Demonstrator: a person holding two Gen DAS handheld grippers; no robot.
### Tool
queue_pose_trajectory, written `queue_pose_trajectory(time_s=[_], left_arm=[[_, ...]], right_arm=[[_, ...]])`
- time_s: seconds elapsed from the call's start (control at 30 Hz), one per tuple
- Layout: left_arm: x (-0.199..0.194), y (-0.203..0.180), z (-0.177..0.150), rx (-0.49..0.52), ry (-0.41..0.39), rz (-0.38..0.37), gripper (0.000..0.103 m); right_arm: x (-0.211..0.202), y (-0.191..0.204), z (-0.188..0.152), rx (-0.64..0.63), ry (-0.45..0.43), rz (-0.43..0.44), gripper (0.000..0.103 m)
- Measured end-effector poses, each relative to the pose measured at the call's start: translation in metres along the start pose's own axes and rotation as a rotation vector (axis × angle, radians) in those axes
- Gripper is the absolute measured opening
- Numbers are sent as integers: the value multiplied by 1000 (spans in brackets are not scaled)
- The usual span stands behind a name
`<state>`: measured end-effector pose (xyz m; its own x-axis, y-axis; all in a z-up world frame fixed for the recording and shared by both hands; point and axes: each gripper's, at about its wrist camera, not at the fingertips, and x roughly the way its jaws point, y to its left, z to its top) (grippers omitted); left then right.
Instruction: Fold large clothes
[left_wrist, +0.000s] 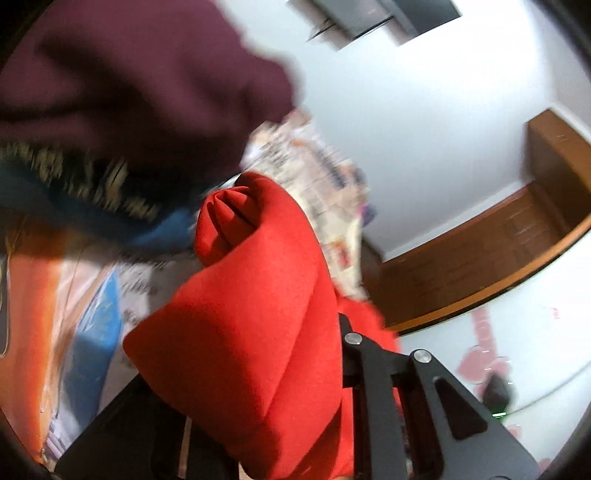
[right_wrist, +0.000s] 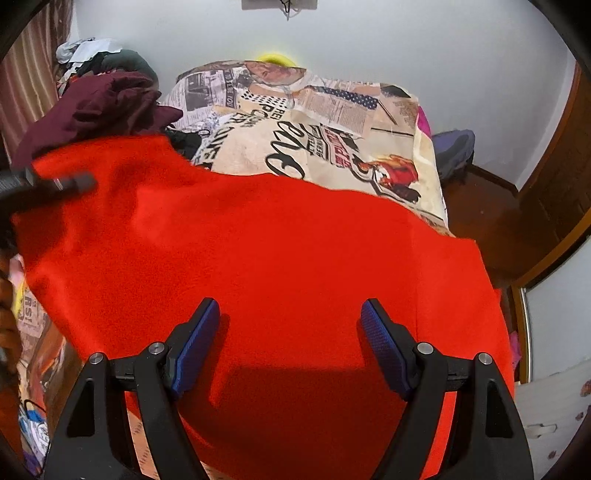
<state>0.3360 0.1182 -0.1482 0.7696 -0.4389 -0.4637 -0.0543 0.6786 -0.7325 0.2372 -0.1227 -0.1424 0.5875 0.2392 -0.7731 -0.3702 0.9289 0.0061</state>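
The red cloth (right_wrist: 277, 258) lies long from 9 to 3 o'clock on the bed (right_wrist: 332, 147). The right gripper (right_wrist: 288, 332) hovers spread apart above it. The left gripper (left_wrist: 332, 369) is clamped on a bunched red fold.

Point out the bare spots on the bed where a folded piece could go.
The free patch is the printed bedspread beyond the far edge of the red cloth, running to the bed's right edge. The far-left corner is crowded with a maroon garment and piled clothes. The left gripper reaches in there over the red cloth.

The cloth (right_wrist: 258, 266) lies on the bed (right_wrist: 332, 122), with a clothes heap (right_wrist: 107, 103) behind its left end.
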Motion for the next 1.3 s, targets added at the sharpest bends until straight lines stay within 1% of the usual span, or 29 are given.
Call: queue_pose_trajectory(time_s=[0.1, 0.17, 0.23, 0.3, 0.37, 0.43, 0.5, 0.53, 0.6, 0.67, 0.8, 0.87, 0.9, 0.93, 0.97, 1.03, 1.13, 1.17, 1.23, 1.3], left_arm=[[-21, -29, 8, 34, -45, -75, 17], [-28, -48, 11, 74, -76, -83, 17], [-40, -68, 12, 139, -133, -53, 17], [-51, -85, 11, 201, -188, -18, 17], [-56, -93, 11, 231, -203, -3, 17], [-51, -98, 12, 254, -201, 23, 16], [-47, -101, 9, 271, -188, 45, 16], [-41, -105, 7, 280, -179, 53, 16], [-32, -111, 1, 300, -160, 61, 16], [-23, -120, -7, 332, -137, 60, 16], [-4, -148, -29, 413, -83, 34, 16], [4, -158, -48, 458, -46, 17, 16], [4, -162, -65, 484, -23, 10, 16], [13, -167, -75, 503, -1, 6, 16], [23, -171, -88, 529, 38, 5, 16], [42, -175, -112, 590, 111, 24, 16], [76, -175, -148, 701, 217, 92, 16], [82, -172, -158, 718, 250, 105, 17], [90, -160, -172, 715, 307, 113, 17], [91, -154, -182, 706, 323, 109, 18]], right_arm=[[2, 10, 3, -9, 19, 42, 76], [3, 17, 5, -5, 22, 65, 76], [6, 25, 8, 9, 35, 124, 76], [12, 35, 11, 56, 56, 214, 76], [21, 45, 13, 94, 84, 294, 76], [35, 62, 14, 104, 129, 384, 76], [45, 74, 14, 94, 169, 447, 76], [48, 78, 13, 86, 180, 463, 76], [45, 76, 11, 83, 164, 455, 76], [37, 64, 7, 100, 136, 434, 76], [8, 16, -3, 175, 64, 369, 76], [-11, -8, -10, 206, 18, 290, 76], [-22, -22, -15, 219, -10, 248, 76], [-32, -36, -22, 234, -34, 214, 76], [-39, -46, -26, 248, -44, 193, 76], [-51, -68, -40, 292, -52, 142, 76], [-65, -95, -68, 350, -54, 79, 76], [-66, -99, -72, 359, -49, 65, 76], [-68, -107, -87, 378, -35, 36, 76], [-69, -109, -95, 386, -26, 31, 76]])
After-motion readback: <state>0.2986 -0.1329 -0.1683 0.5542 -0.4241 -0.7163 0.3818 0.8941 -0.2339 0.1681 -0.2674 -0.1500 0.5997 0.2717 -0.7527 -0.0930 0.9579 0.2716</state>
